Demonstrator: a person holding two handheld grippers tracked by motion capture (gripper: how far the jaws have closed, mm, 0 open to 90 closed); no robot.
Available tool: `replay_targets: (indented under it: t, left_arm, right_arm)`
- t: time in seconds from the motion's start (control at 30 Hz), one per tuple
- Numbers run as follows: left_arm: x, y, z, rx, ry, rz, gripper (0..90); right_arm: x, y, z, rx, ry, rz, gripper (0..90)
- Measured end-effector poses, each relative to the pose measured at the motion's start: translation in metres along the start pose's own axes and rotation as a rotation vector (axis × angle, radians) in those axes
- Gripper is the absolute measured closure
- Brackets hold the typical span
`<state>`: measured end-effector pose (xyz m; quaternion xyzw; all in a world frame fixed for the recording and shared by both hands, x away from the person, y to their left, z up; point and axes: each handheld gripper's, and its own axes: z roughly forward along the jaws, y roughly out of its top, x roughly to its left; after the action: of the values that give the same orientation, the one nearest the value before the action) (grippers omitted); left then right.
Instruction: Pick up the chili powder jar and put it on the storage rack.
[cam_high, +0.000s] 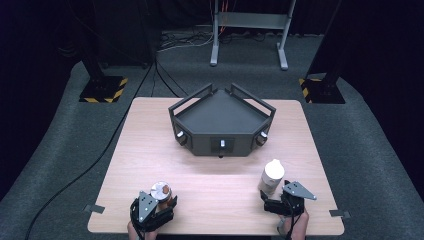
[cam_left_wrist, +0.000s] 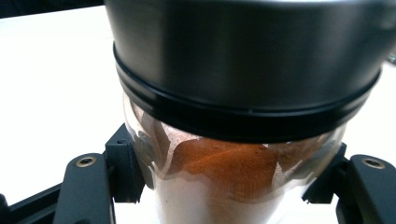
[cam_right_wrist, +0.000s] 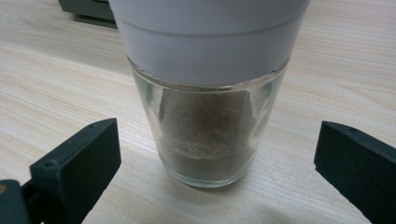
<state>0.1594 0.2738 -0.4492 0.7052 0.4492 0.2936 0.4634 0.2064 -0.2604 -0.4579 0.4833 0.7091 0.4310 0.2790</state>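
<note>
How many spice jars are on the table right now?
2. The metal-lidded jar of orange powder sits near-left, clamped in the left claw. The white-lidded jar stands near-right, between the open right claw jaws.

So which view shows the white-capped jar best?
The right gripper view: the white-capped jar stands close between the open jaws, its pale powder visible through the glass. The high view shows it small, beside the right gripper.

No writing, brand or number can be read anywhere — not on the metal-lidded spice jar (cam_left_wrist: 243, 93), not on the white-capped glass shaker (cam_right_wrist: 210, 93), not on the dark tray (cam_high: 220, 120).
</note>
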Motion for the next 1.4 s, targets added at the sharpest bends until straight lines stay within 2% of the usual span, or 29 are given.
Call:
replay_targets:
  t: [0.87,1.4]
  left_arm:
    - [0.000,0.025,0.020,-0.010,-0.036,0.009,31.9]
    - [0.003,0.040,0.036,-0.002,-0.084,0.010,31.9]
  right_arm:
    - [0.000,0.000,0.000,-0.002,0.002,-0.002,0.0]
    - [0.000,0.001,0.000,0.005,0.003,-0.009,0.0]
